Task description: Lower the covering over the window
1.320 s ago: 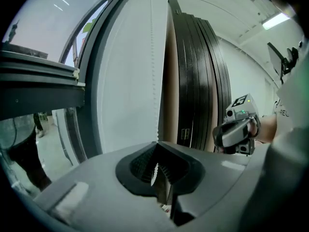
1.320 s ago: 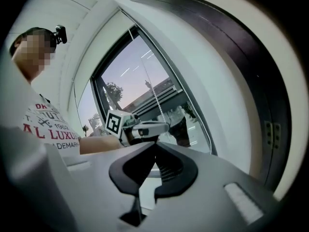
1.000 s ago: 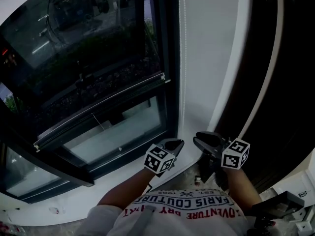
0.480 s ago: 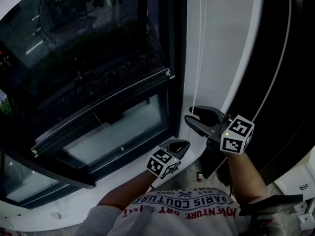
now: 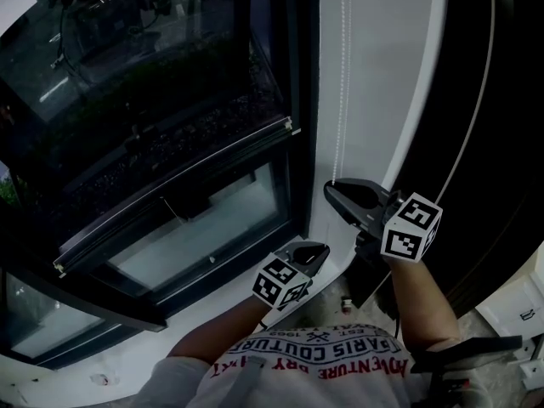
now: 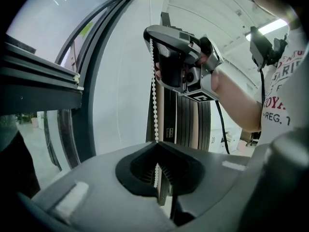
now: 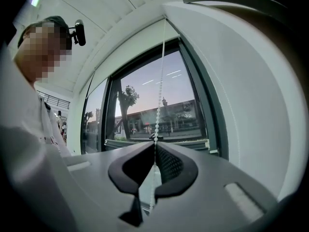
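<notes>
1. Two tools are on the one bead chain [image 5: 342, 75], which hangs straight down the white wall [image 5: 374, 75] just beside the right edge of the window frame.
2. The left tool [image 5: 316, 249] is the lower one. Its jaws are fully together, with the chain pinched between them.
3. The right tool [image 5: 331, 190] sits higher on the same chain. Its jaws are closing with the beads running between them, and the pads look to be meeting on the chain.
4. This looks like the middle of a hand-over-hand pull, with the upper grip just being taken. Once that grip is firm, the lower tool would need to let go. The right tool would then draw straight down along the chain's own line, since a sideways tug could let the small beads slip out of the pads.
5. The dark, sheer roller shade [image 5: 127, 83] covers the upper part of the window. Its bottom rail [image 5: 170, 189] lies partway down, and the paler pane [image 5: 195, 232] below it is uncovered, so the lowering seems only partly done.
</notes>
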Action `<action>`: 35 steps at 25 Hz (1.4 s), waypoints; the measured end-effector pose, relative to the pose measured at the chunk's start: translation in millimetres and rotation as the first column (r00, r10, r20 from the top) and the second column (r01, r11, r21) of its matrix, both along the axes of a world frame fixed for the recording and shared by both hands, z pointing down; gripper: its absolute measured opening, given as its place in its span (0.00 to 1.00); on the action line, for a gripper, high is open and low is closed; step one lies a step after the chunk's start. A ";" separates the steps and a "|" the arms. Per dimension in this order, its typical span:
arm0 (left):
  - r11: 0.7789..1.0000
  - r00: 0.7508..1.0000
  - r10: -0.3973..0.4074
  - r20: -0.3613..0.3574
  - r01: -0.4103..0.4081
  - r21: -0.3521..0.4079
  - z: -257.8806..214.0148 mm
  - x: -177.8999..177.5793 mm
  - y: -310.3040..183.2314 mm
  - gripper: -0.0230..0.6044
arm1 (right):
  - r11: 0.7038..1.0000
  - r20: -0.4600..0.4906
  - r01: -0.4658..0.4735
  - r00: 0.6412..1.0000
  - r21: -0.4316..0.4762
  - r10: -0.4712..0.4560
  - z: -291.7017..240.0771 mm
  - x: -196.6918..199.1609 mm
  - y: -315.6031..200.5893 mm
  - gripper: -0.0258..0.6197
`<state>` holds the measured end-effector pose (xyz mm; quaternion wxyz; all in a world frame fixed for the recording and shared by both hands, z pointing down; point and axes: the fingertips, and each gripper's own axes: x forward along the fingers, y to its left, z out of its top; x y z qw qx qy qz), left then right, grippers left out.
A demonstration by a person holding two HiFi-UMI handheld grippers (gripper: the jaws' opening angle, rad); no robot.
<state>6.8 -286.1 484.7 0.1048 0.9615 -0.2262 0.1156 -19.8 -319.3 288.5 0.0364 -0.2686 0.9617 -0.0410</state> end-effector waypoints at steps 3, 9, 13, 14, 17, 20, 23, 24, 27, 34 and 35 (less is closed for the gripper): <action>0.999 1.000 0.000 -0.025 -0.001 -0.033 -1.2 -4.6 -0.7 0.05 | 1.000 0.033 0.007 0.999 -0.003 -0.007 -1.8 -1.7 2.3 0.06; 0.999 1.000 -0.004 -0.006 0.004 -0.036 2.9 -7.6 -0.7 0.05 | 1.000 0.030 -0.010 0.999 0.018 0.009 1.7 -3.1 6.0 0.06; 0.999 0.998 -0.016 0.066 0.018 -0.036 39.4 -12.7 1.7 0.05 | 1.000 -0.043 -0.002 0.999 -0.024 0.001 40.5 -11.9 7.0 0.06; 0.999 0.997 -0.026 0.072 0.029 -0.044 49.2 -16.4 1.9 0.05 | 0.999 -0.044 0.003 0.999 -0.043 -0.005 51.0 -13.0 6.8 0.06; 0.995 0.993 -0.042 0.113 0.053 -0.088 78.4 -26.3 0.7 0.05 | 0.996 -0.086 0.003 0.996 -0.085 -0.011 81.5 -15.8 5.3 0.06; 0.989 0.981 -0.043 0.191 0.068 -0.128 112.6 -35.8 4.4 0.05 | 0.991 -0.139 0.007 0.990 -0.130 -0.025 116.8 -21.8 9.1 0.06; 0.984 0.973 -0.073 0.219 0.106 -0.146 133.0 -41.8 8.4 0.05 | 0.980 -0.123 0.027 0.991 -0.195 -0.051 142.8 -24.0 14.4 0.06; 0.982 0.973 -0.084 0.217 0.118 -0.150 135.8 -42.8 9.2 0.05 | 0.978 -0.122 0.030 0.991 -0.207 -0.057 148.3 -24.4 15.2 0.06; 0.980 0.971 -0.129 0.201 0.155 -0.122 131.1 -47.9 4.7 0.05 | 0.975 -0.122 0.032 0.991 -0.220 -0.060 155.4 -25.1 14.0 0.06; 0.991 0.992 -0.080 0.099 0.089 -0.095 89.1 -49.0 -2.2 0.17 | 0.975 -0.122 0.028 0.991 -0.220 -0.056 156.3 -24.0 8.7 0.06; 0.993 0.995 -0.064 0.078 0.071 -0.092 81.8 -48.3 -1.8 0.20 | 0.975 -0.121 0.027 0.991 -0.220 -0.055 156.6 -23.9 8.3 0.06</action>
